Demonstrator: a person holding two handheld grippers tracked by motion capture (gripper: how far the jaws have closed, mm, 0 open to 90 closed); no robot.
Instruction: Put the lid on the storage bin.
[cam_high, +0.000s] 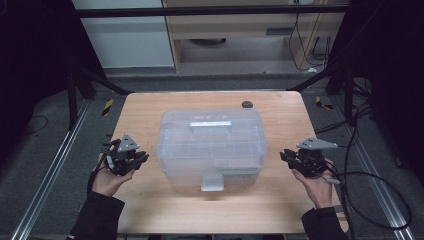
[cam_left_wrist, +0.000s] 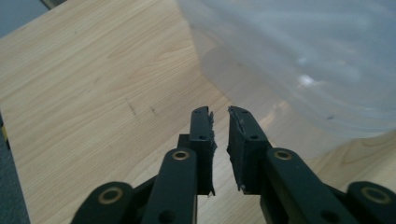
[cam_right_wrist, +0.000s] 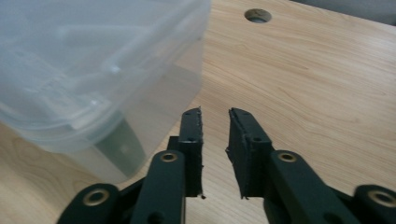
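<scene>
Left gripper (cam_high: 142, 159) sits at the left end of the translucent plastic storage box with a lid and top handle (cam_high: 210, 147), jaws parted by a narrow gap, nothing between them. In the left gripper view the gripper (cam_left_wrist: 219, 113) points at bare wood just beside the box's rounded lower wall (cam_left_wrist: 299, 70), tips apart from it. Right gripper (cam_high: 283, 155) mirrors this at the box's right end, also with a slim gap and empty; in the right gripper view the gripper (cam_right_wrist: 215, 113) aims past the box corner (cam_right_wrist: 102, 84) toward the light wooden table (cam_right_wrist: 303, 84), not touching plastic.

Box stands upright at the middle of the table (cam_high: 145, 110), lid on, front latch tab (cam_high: 212, 182) facing the person and seemingly down, though the frosted plastic makes that hard to confirm. A small round hole (cam_high: 247, 104) lies in the table behind the box.

Step in hand, as I judge it: approach, both grippers flanking the box before any contact. Next move calls for opening each gripper wider, then closing in on the box ends or lid rim evenly from both sides, so the box doesn't skid or tilt. If the aim is the latch, one gripper must swing round to the front instead.
</scene>
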